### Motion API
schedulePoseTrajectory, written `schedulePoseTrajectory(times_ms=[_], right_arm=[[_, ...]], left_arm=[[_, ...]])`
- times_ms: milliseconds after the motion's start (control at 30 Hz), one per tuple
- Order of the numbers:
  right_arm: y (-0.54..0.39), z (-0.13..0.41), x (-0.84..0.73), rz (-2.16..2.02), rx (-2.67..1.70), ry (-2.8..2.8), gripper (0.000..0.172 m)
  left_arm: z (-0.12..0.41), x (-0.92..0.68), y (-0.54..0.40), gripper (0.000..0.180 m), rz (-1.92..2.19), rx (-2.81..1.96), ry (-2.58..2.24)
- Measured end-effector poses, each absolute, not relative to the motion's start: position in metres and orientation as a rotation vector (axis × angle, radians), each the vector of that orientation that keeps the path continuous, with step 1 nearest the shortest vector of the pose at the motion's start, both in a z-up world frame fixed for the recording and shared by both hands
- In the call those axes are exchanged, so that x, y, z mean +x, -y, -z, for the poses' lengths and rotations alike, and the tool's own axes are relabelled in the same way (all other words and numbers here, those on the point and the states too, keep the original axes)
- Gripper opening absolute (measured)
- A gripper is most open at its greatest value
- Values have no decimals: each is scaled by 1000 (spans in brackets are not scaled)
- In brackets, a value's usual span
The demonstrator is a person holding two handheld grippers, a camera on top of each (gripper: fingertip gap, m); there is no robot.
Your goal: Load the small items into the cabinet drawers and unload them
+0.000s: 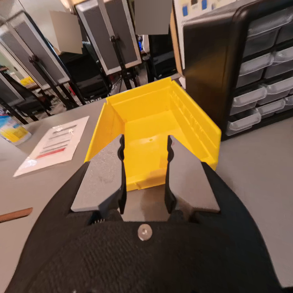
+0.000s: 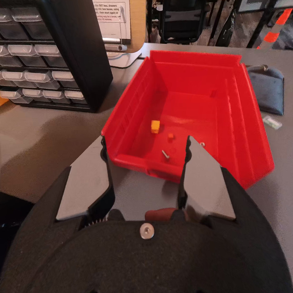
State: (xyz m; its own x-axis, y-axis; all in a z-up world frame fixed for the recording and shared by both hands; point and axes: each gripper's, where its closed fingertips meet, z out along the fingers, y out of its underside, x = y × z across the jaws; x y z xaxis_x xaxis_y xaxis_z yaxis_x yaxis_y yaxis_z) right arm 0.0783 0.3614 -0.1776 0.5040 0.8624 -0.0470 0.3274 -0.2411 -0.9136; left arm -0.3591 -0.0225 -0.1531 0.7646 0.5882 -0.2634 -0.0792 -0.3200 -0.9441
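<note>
The small items lie on the floor of the red bin [image 2: 198, 111]: an orange block [image 2: 155, 126], a smaller orange piece [image 2: 170, 136] and a metal screw [image 2: 165, 154]. All look light and rigid; the screw is likely slippery, so grip it across the shank. The right hand-held gripper [image 2: 145, 149] and the left hand-held gripper [image 1: 145, 147], over the yellow bin [image 1: 150, 123], are both spread and hold nothing.

Each wrist view looks down close over its own bin, sharing the drawer cabinet [image 1: 261, 71] and grey tabletop [image 2: 47, 142].
</note>
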Motion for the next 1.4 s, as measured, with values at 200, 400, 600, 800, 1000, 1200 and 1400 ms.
schedulePoseTrajectory(times_ms=[200, 400, 600, 800, 1000, 1200, 1400], right_arm=[[-353, 169, 31, -669, -1781, 1073, 107], [-313, 200, 23, -802, -1727, 1107, 109], [-327, 229, 25, -766, -1797, 1051, 114], [-333, 259, 24, -496, -1862, 1174, 116], [-360, 267, 32, -87, -1864, 1178, 76], [-352, 246, 38, -125, -1762, 1261, 2], [-351, 222, 56, 2, -1619, 1297, 3]], left_arm=[[183, -369, 36, 56, -663, -1849, 439], [173, -318, 10, 59, -582, -1798, 305], [178, -296, -35, 59, -492, -1787, 374], [230, -325, -67, 47, -662, -1949, 435], [231, -334, -79, 4, -765, -1989, 414], [207, -337, -51, 3, -746, -1964, 358], [185, -330, -13, 4, -834, -1905, 287]])
